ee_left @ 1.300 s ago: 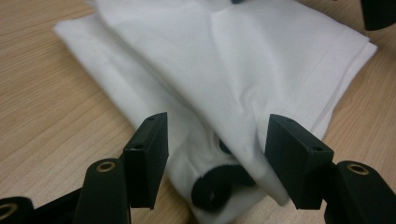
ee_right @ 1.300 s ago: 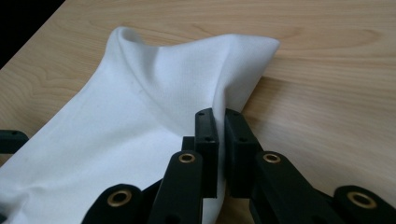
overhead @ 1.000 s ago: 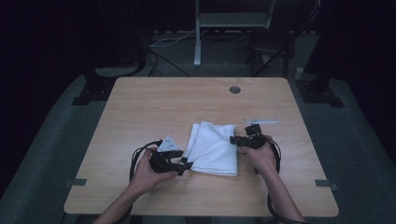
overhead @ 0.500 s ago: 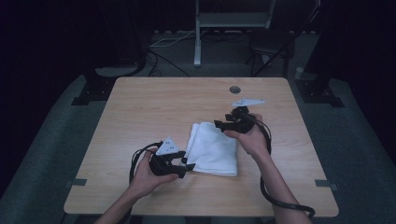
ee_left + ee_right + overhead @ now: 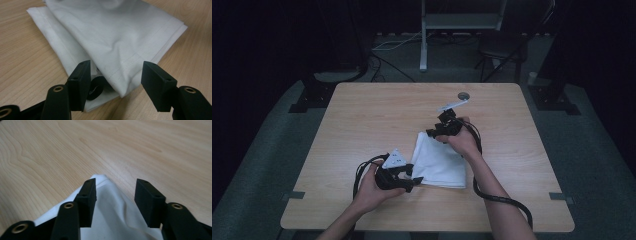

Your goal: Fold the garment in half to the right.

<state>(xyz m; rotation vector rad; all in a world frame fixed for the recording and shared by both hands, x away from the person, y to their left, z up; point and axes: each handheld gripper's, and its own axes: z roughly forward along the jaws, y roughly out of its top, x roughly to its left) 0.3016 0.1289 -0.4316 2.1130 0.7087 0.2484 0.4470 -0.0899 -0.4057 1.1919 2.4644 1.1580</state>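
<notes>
Moved to the far corner of the folded white cloth (image 5: 438,162) mid-table, right gripper (image 5: 113,192) narrows, jaws apart over fabric; left gripper (image 5: 115,75) spread at the near corner. Folding looks unfinished.

I see a white cloth (image 5: 112,37) of soft, matt woven fabric with stitched hems, lying on my table (image 5: 377,115) of smooth, pale wood-grain.

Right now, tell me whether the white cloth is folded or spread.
Folded: the white cloth shows stacked hemmed layers at its corner.
</notes>
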